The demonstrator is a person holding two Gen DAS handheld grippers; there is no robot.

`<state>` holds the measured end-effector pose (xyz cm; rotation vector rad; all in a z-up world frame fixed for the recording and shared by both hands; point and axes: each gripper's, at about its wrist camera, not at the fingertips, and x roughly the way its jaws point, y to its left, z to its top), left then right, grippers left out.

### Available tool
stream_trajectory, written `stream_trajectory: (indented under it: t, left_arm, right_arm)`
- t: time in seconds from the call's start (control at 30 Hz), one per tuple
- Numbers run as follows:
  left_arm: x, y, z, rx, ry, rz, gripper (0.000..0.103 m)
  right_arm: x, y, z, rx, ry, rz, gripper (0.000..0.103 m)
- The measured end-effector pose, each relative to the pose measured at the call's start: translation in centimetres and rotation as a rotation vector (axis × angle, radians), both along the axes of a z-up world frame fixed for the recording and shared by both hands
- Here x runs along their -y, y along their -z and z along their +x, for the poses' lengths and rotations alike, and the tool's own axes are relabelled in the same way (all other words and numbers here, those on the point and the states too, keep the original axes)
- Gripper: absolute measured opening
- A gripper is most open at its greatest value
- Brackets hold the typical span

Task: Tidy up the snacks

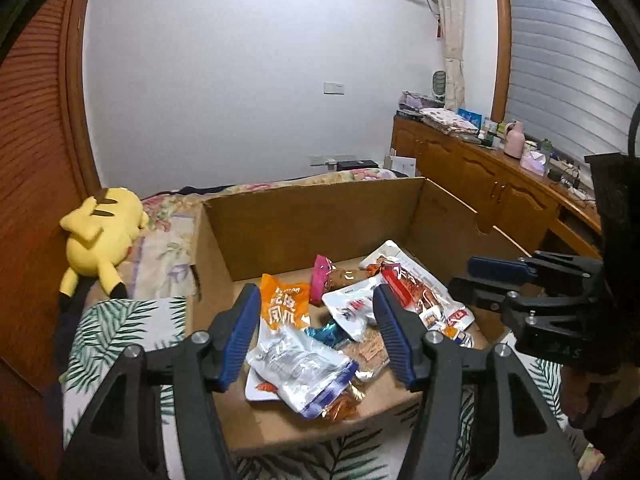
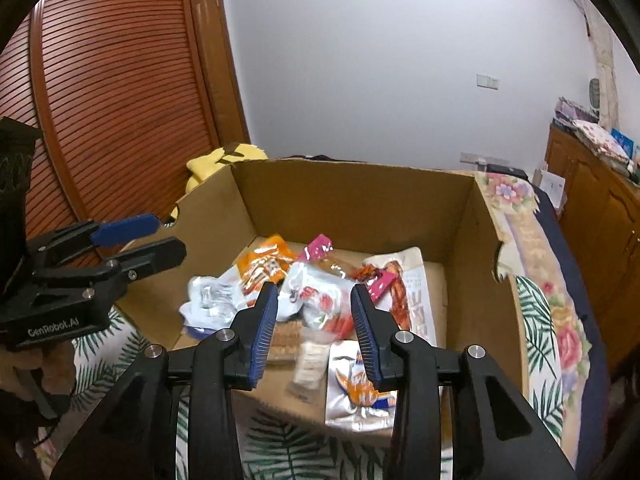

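**Both tools parted over open snack box**

Cardboard box (image 1: 320,216) sits on a bed w/ leaf-print cover (image 1: 120,320), top open, near wall low. Inside, a loose pile of snack packs across the box floor.

Left wrist view: left tool (image 1: 316,320) hangs over the box's near edge, jaws apart, nothing between the pads – released. Past its tips: orange pack (image 1: 284,300) at approx 11 o'clock of the pile, pink-ended pack (image 1: 322,276) at 12, white-and-red pack (image 1: 352,308) center, red-strip pack (image 1: 412,292) at 2 o'clock. Silver pouch (image 1: 296,364) lies nearest, at 6 o'clock, overlapping a white pack under it. Right tool (image 1: 480,276) shows at 3 o'clock, side-on over the box's right rim, fingers slightly apart, empty.

Right wrist view: right tool (image 2: 314,328) is above the near part of the box, jaws parted a little, no pack pinched – released. Silver pack w/ orange print (image 2: 356,388) lies at 6 o'clock just beyond its right finger; small pale packet (image 2: 308,364) beside it, touching. Left tool (image 2: 140,240) shows at 9 o'clock by the box's left wall, empty.

Yellow plush toy (image 1: 100,236) lies on the bed at 9 o'clock of the box, against the slatted wooden door (image 1: 36,160). Wooden desk (image 1: 500,184) w/ clutter runs along the window at 2 o'clock.
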<state>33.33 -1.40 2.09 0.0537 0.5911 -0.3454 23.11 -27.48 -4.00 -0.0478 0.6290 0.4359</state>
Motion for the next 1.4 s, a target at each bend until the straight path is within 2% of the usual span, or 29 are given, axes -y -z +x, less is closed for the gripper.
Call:
stream_trajectory:
  t: [0.27,0.53,0.87,1.03,1.23,1.3,1.4]
  left_arm:
    - [-0.9,-2.2,-5.9,0.038,-0.022,0.004,0.062]
    - [-1.8,-2.6,-12.8,0.07,-0.042,0.035,0.067]
    - [-2.0,-2.8,-19.6,0.105,-0.056,0.058,0.069]
    - [-2.2,-2.6,-22.5,0.116,-0.072,0.037,0.072]
    - [-2.4,-2.2,-24.6,0.134,-0.089,0.037,0.078]
    - [-2.5,-2.0,-25.0,0.133,-0.091,0.03,0.079]
    - [-2.4,-1.7,-25.5,0.14,-0.096,0.032,0.09]
  right_arm:
    - [0.6,-1.8,-6.0,0.036,0.008,0.023,0.038]
    - [1.2,-3.2,-13.5,0.09,0.039,0.021,0.039]
    - [1.6,-3.1,-19.8,0.137,0.09,0.008,0.044]
    - [1.7,-2.9,-22.1,0.152,0.119,0.011,0.05]
    - [2.2,-2.5,-23.9,0.168,0.167,0.027,0.065]
    - [2.3,-2.2,-24.1,0.169,0.181,0.026,0.075]
    - [2.3,-1.9,-24.5,0.172,0.191,0.02,0.087]
